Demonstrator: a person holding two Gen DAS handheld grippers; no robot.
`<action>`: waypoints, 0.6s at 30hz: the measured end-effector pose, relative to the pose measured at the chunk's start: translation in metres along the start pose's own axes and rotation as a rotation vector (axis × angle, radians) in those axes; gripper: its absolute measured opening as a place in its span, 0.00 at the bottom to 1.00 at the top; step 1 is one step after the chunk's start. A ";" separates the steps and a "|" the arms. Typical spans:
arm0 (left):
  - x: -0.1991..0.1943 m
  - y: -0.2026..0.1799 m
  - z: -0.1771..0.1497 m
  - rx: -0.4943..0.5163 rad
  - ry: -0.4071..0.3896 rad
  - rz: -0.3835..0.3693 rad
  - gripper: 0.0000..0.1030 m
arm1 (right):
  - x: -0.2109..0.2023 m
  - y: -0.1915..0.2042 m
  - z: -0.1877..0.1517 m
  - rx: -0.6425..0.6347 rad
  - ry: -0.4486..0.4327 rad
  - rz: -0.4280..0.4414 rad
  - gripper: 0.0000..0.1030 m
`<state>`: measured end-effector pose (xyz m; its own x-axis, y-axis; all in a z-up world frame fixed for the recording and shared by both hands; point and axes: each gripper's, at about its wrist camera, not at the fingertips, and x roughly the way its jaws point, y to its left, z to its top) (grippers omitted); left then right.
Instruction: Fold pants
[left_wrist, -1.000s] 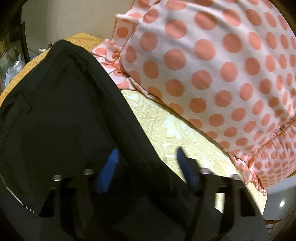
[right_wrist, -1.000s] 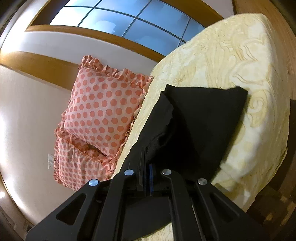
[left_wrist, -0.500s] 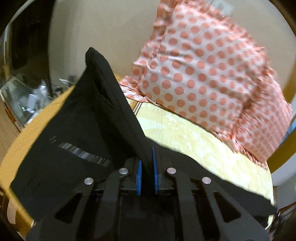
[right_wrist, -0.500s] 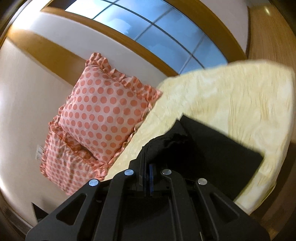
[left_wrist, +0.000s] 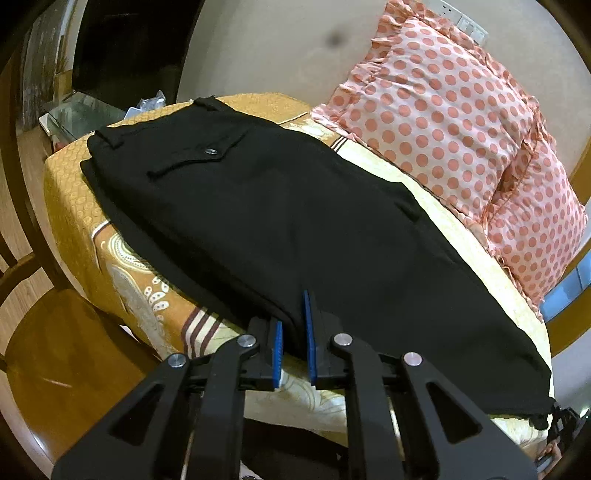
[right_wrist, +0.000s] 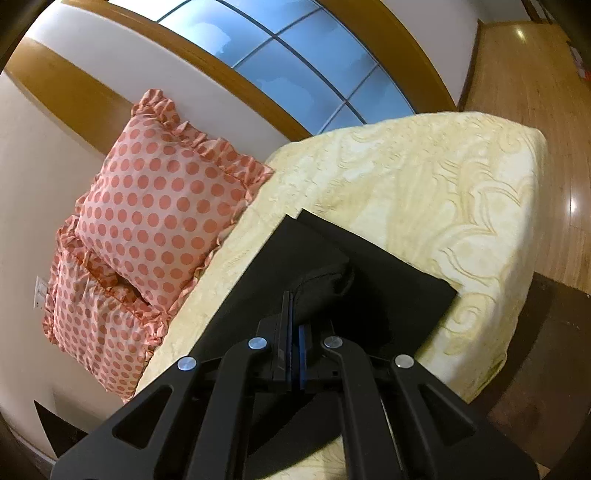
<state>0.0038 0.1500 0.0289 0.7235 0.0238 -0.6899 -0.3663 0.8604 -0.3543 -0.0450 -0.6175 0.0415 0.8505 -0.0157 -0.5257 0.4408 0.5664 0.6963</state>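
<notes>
The black fabric pants (left_wrist: 288, 206) are laid lengthwise on the yellow patterned bed (left_wrist: 122, 273). Their near edge is pinched by the left hand-held gripper (left_wrist: 293, 332), and a bunched hem by the closed right hand-held gripper (right_wrist: 293, 328), presumably so the cloth stays taut for folding.

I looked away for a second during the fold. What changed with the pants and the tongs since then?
The left tongs, open a second ago, closed on the pants, lifted a fold into a peak, and now hold that edge low with the pants spread flat across the bed. The right tongs stayed shut on bunched fabric. The dotted pillows did not move.
</notes>
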 end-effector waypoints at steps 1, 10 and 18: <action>0.000 -0.001 0.000 0.006 -0.007 -0.002 0.11 | 0.002 -0.002 0.002 0.004 0.010 -0.008 0.02; 0.006 -0.010 -0.001 0.025 -0.005 -0.030 0.13 | -0.023 0.053 0.013 -0.264 -0.113 -0.054 0.02; 0.007 -0.006 0.002 0.064 0.014 -0.062 0.09 | -0.010 -0.008 -0.015 -0.108 -0.005 -0.133 0.02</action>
<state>0.0122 0.1466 0.0275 0.7348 -0.0371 -0.6772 -0.2825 0.8910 -0.3554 -0.0616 -0.6095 0.0333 0.7883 -0.1004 -0.6070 0.5164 0.6444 0.5640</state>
